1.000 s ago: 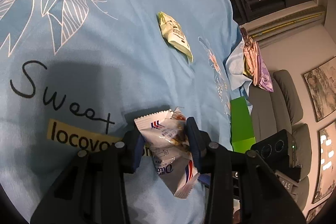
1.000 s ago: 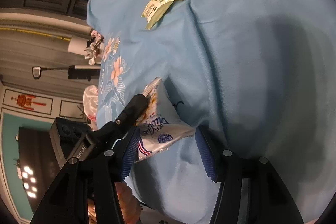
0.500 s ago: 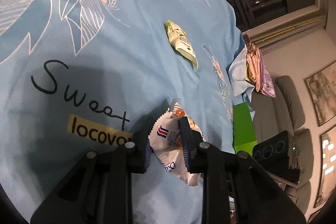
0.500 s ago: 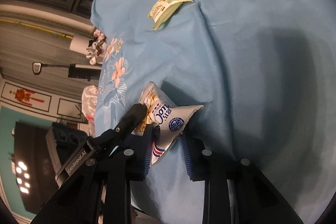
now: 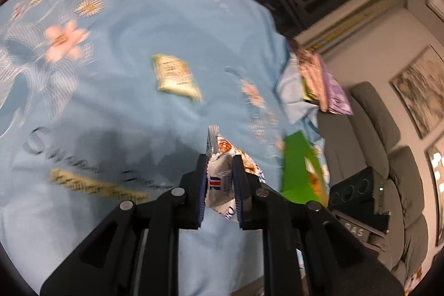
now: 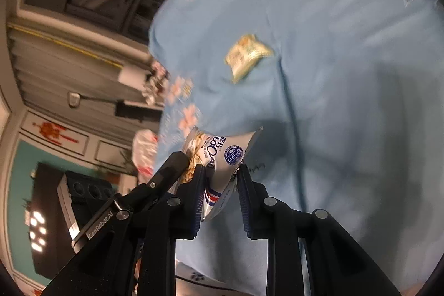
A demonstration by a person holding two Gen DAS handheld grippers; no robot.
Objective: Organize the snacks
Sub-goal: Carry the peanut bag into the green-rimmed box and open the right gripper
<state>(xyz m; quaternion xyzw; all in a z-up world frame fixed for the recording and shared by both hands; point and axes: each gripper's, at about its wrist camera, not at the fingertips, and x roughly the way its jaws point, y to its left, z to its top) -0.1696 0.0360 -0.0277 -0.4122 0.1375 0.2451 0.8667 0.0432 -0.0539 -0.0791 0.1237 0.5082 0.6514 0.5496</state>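
Observation:
A white snack packet (image 5: pixel 220 179) with red and blue stripes and a blue round logo is held between both grippers, lifted off the light blue flowered tablecloth (image 5: pixel 111 60). My left gripper (image 5: pixel 219 165) is shut on one end of it. My right gripper (image 6: pixel 222 171) is shut on the other end of the same packet (image 6: pixel 222 154), and the left gripper's finger shows beside it in the right wrist view. A pale green snack packet (image 5: pixel 174 76) lies flat on the cloth further out; it also shows in the right wrist view (image 6: pixel 247 54).
A green box (image 5: pixel 301 165) stands at the cloth's right edge. Pink and purple snack bags (image 5: pixel 322 85) are piled at the far right corner. Grey sofa seats (image 5: pixel 383 151) and a black device (image 5: pixel 352 190) lie beyond the edge. A white plastic bag (image 6: pixel 144 151) sits off the cloth.
Both grippers closed on the white packet and lifted it off the cloth. Both views have swung upward and blurred, and the green packet now sits nearer the middle.

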